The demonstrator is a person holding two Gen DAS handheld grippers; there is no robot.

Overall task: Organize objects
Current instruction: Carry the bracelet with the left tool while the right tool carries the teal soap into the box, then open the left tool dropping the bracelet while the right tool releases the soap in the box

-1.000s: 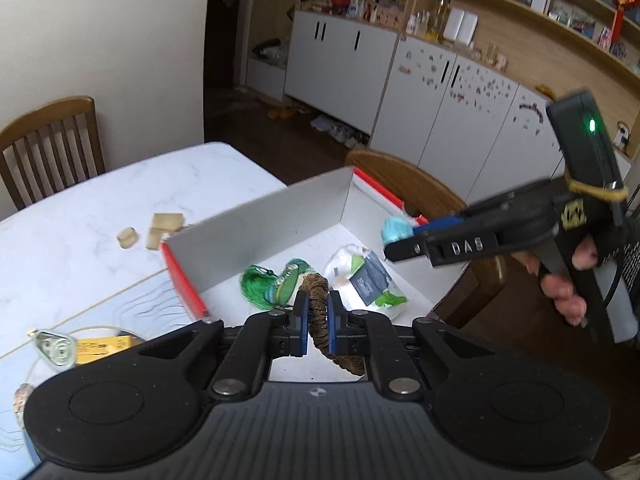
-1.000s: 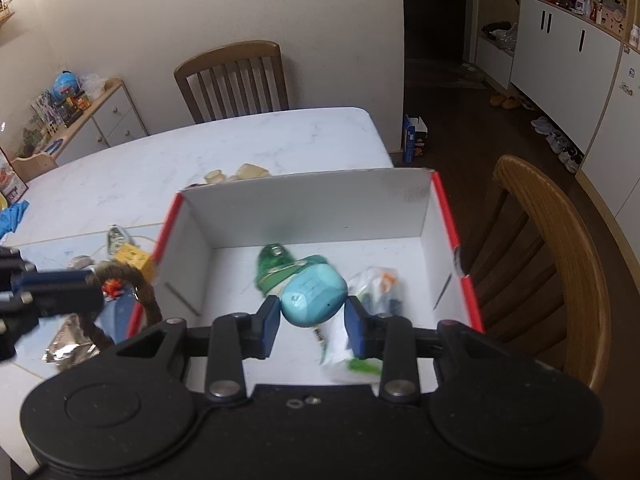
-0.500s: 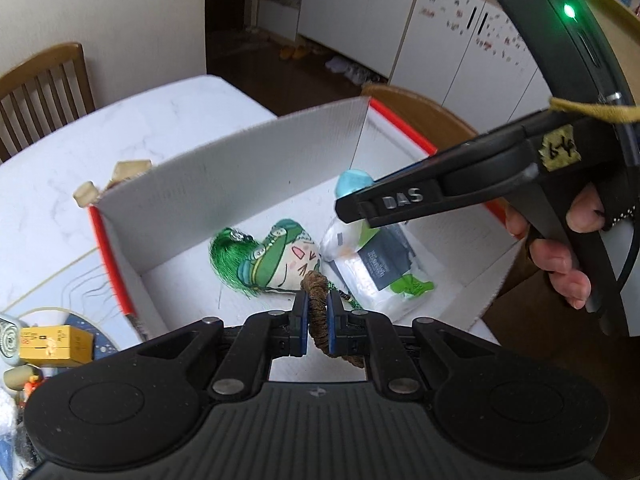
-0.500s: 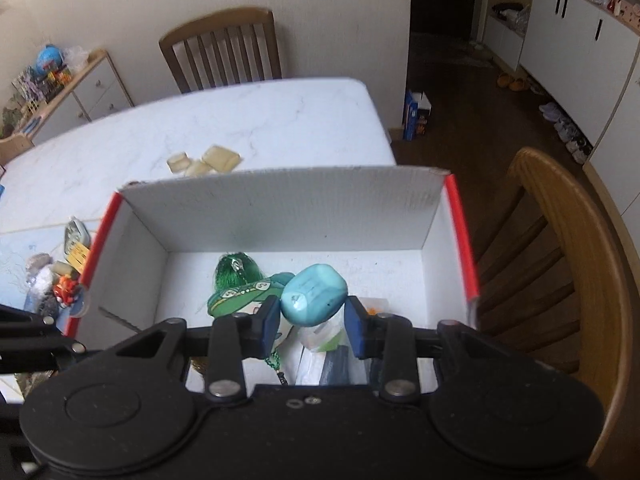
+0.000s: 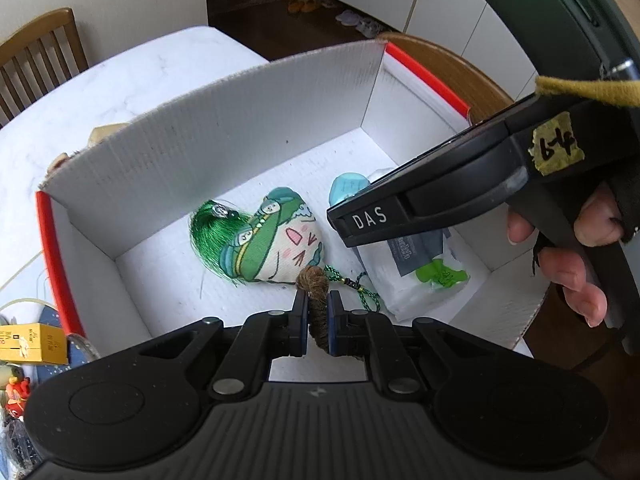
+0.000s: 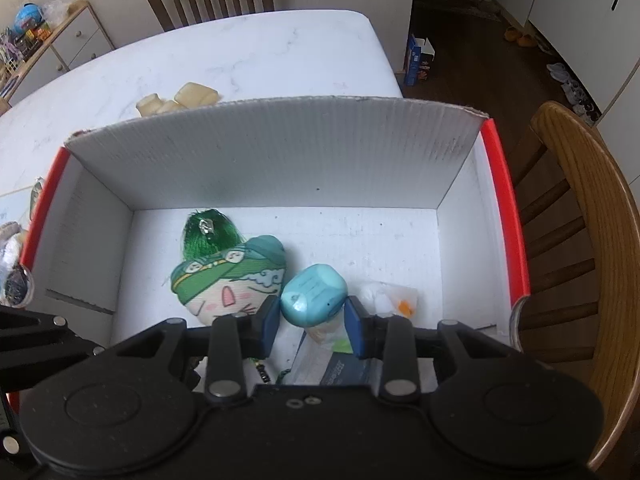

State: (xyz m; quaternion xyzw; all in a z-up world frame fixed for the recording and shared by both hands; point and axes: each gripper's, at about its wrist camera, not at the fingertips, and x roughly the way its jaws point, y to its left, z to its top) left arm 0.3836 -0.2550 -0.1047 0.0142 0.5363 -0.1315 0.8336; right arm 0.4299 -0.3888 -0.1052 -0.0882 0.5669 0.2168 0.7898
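Brown rope loop [image 5: 316, 312] pinched by left claw [image 5: 317, 324], lower part hidden | right claw [image 6: 312, 318] clamps teal case [image 6: 313, 294]

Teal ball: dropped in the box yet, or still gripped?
Still gripped. The right tongs pinch the teal ball on both sides, above the box floor, beside the green plush.

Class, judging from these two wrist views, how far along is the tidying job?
Done: a green plush charm and a wrapped packet lie in the box. In hand: the left hand-held gripper grips a brown rope piece; the right hand-held gripper grips a teal case, both over the box. Left: clutter beside it.
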